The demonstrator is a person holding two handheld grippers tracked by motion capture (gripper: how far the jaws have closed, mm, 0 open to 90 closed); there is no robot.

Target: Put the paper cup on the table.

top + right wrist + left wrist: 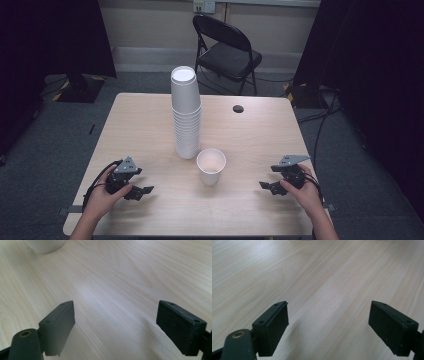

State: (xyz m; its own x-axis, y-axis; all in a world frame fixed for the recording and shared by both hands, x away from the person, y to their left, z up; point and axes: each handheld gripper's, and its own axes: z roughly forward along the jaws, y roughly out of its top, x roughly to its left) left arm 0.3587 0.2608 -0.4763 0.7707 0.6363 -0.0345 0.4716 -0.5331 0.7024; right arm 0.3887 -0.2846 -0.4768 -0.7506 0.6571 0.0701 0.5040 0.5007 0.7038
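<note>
A tall stack of white paper cups (186, 115) stands upside down near the middle of the light wooden table (150, 130). Just to its right and nearer me, a single white cup (210, 166) stands upright with its mouth up. My left gripper (141, 191) rests low over the table's front left, jaws wide apart with only bare wood between them (329, 322). My right gripper (266, 186) sits at the front right, open too, its jaws over bare wood (116, 322). The base of the single cup (45, 245) peeks in at the top left of the right gripper view.
A small dark round hole (238, 108) marks the table's far right part. A black folding chair (225, 47) stands behind the table. Cables (320, 115) run over the grey floor at the right. Dark curtains hang on both sides.
</note>
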